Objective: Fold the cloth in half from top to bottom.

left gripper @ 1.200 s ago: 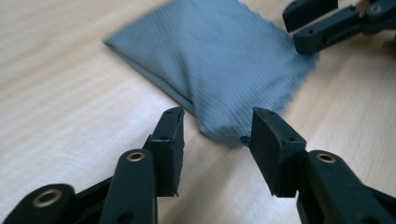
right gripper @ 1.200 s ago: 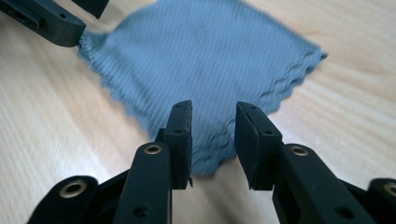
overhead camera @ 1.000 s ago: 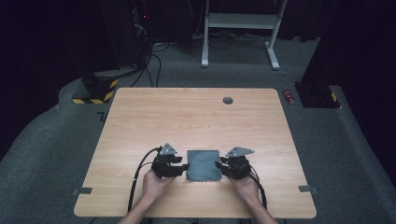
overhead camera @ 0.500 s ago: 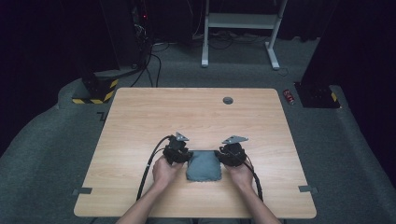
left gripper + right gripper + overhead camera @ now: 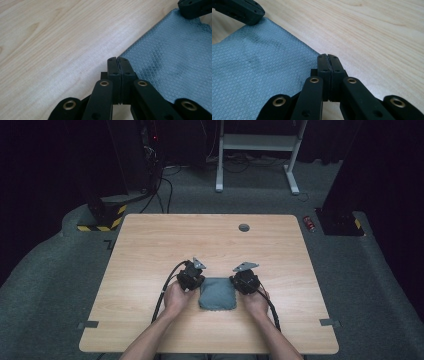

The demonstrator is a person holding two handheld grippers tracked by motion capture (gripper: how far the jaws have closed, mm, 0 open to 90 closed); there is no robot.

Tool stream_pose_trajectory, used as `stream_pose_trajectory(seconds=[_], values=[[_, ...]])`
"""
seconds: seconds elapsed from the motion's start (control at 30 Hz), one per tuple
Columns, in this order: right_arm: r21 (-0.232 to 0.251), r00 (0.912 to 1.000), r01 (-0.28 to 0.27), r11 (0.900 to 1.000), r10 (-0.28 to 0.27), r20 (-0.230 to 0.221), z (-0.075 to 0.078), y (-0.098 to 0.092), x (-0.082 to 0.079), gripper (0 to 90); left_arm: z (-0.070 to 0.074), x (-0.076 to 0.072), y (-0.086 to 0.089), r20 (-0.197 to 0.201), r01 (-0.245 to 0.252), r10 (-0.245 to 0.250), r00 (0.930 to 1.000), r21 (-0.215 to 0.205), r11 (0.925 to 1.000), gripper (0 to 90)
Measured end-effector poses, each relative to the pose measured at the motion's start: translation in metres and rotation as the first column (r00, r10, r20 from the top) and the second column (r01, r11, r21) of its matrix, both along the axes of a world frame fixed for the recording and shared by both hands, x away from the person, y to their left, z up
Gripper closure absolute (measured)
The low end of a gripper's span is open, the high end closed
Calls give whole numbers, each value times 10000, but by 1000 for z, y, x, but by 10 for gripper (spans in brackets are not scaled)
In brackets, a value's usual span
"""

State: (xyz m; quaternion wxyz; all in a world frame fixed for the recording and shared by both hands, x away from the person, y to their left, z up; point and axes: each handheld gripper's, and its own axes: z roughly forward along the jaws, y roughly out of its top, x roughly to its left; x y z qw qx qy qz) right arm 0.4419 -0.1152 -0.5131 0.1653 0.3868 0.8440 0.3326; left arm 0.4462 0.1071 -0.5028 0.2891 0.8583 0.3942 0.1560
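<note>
Both arms were bare, no sleeves. Left gripper (image 5: 192, 276) and right gripper (image 5: 245, 280): black bodies, grey triangular top plates, brass rivets, black trailing cables.

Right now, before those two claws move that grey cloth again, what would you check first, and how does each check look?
1. Left claw shut on the cloth corner: ok, jaws pressed together at its edge.
2. Right claw shut on the other corner: ok, same.
3. Cloth lying on the table: ok, a few slight creases.
4. How firmly each claw pinches the fabric: cannot tell.
5. Room on the table beyond the cloth: ok, bare wood.
6. Cables away from the cloth: ok.
</note>
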Motion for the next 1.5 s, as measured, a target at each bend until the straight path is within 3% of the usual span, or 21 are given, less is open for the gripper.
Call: stream_pose_trajectory(seconds=[0.03, 0.1, 0.2, 0.3, 0.4, 0.53, 0.67, 0.73, 0.83, 0.97, 1.07, 1.17, 1.23, 1.5], values=[[-43, 9999, 121, 9999, -121, 25, 1, 2, 4, 893, 2, 8, 2, 193, -117, 121, 9997, -177, 9998, 894], [-61, 9997, 248, 9997, -247, 89, 2, 4, 9, 893, 3, 15, 4, 117, -165, 168, 9998, -216, 9996, 893], [-94, 9992, 401, 9992, -400, 22, 2, 6, 15, 883, 3, 17, 3, 242, -270, 275, 9993, -209, 9994, 876], [-33, 9986, 526, 9986, -526, -27, 1, 6, 13, 766, 7, 10, 3, 199, -192, 202, 9996, -497, 9986, 725], [134, 9987, 484, 9987, -486, 125, 4, 2, 5, 728, 7, -10, 2, 508, -86, 113, 9986, -537, 9985, 631], [129, 9993, 190, 9997, -194, 317, 8, 4, -8, 689, 1, -20, 4, 351, 41, -26, 9994, -424, 9991, 614], [54, 9997, -64, 10000, 63, 237, 6, 8, -16, 663, -2, -23, 6, 290, -22, 35, 9996, -448, 9990, 601], [-505, 9996, -225, 9985, 232, 138, 1, 9, -21, 671, -5, -24, 12, 152, -181, 187, 9997, -390, 9991, 592], [-338, 9997, -227, 9992, 231, 110, 0, 3, -22, 670, -6, -26, 20, -99, -430, 424, 9991, -739, 9963, 583], [-424, 9996, -249, 9988, 254, 107, 1, 4, -22, 671, -4, -34, 23, -86, -545, 539, 9985, -1037, 9931, 578], [-407, 9998, -172, 9990, 174, 54, 1, 3, -22, 667, -2, -47, 24, -14, -328, 329, 9995, -1435, 9891, 552], [-475, 9998, -146, 9988, 151, 101, 2, 3, -23, 658, -3, -55, 23, 104, -168, 182, 9998, -1172, 9930, 543], [-242, 9997, -210, 9995, 214, 154, 5, 2, -30, 644, -7, -62, 24, 169, -157, 175, 9997, -975, 9951, 535], [-199, 9981, -580, 9981, 583, 180, 4, -5, -56, 610, -10, -77, 30, 294, 12, 14, 9996, -875, 9962, 496]])
